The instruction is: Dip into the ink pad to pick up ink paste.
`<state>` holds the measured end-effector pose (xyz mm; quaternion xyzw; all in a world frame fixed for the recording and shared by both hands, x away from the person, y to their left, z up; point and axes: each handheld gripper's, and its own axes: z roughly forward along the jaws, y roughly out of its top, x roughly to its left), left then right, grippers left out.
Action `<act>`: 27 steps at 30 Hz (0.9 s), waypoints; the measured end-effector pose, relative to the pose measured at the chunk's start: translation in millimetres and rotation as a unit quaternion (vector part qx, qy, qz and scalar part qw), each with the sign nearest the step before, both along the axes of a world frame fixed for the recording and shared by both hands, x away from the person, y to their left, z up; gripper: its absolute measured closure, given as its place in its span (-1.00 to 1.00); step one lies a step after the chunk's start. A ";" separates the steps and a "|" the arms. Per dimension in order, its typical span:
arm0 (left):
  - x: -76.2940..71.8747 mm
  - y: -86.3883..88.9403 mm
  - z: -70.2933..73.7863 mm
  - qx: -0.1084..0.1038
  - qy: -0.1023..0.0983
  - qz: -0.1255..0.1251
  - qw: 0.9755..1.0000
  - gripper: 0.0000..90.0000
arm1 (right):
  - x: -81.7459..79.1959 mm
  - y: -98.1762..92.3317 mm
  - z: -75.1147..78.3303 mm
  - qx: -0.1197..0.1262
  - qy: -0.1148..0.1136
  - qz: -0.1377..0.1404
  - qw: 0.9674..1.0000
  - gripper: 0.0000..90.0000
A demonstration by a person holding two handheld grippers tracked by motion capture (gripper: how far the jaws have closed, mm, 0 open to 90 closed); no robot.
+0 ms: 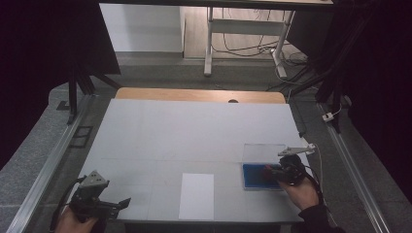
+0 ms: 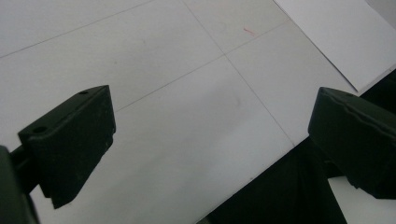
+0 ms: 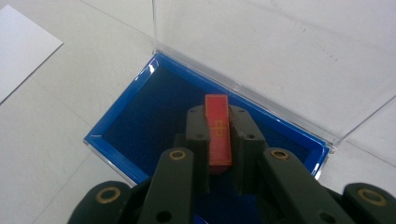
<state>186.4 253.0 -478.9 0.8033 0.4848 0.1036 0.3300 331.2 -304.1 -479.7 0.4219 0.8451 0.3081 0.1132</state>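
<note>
While the right gripper (image 1: 270, 171) sits at the table's right near side, pointing left over the blue-lined rectangular box with a clear plastic lid (image 1: 255, 175), its hand (image 1: 302, 191) is behind it, wrist at the near edge. Jaws pinched tight on a small flat red rectangular card with gold markings (image 3: 218, 130), held on edge over the box's dark blue interior. Right gripper view shows card, blue rim (image 3: 119, 116) and raised clear lid (image 3: 261, 51) standing behind the tray; in the high view the card is just a reddish speck. Left gripper (image 1: 124, 203) low at near-left corner, pointing right, jaws wide, nothing between. Left gripper view: 2 black jaws over bare white table (image 2: 187, 121), corner of white rectangular paper sheet (image 2: 345, 37) at the far right. High view puts that sheet mid-near table.
</note>
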 end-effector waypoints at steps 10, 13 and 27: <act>0.2 -0.3 0.0 0.000 0.001 -0.001 1.000 -0.97 | -6.4 13.5 1.5 -0.055 -0.032 0.025 0.998 0.77; 0.2 -0.3 0.0 0.000 0.001 -0.001 1.000 -0.97 | -4.0 7.5 0.9 -0.030 -0.019 0.014 0.999 0.77; 0.5 -0.3 -0.1 0.000 0.002 -0.003 1.000 -0.97 | -3.5 6.7 3.0 -0.026 -0.015 0.005 1.000 0.76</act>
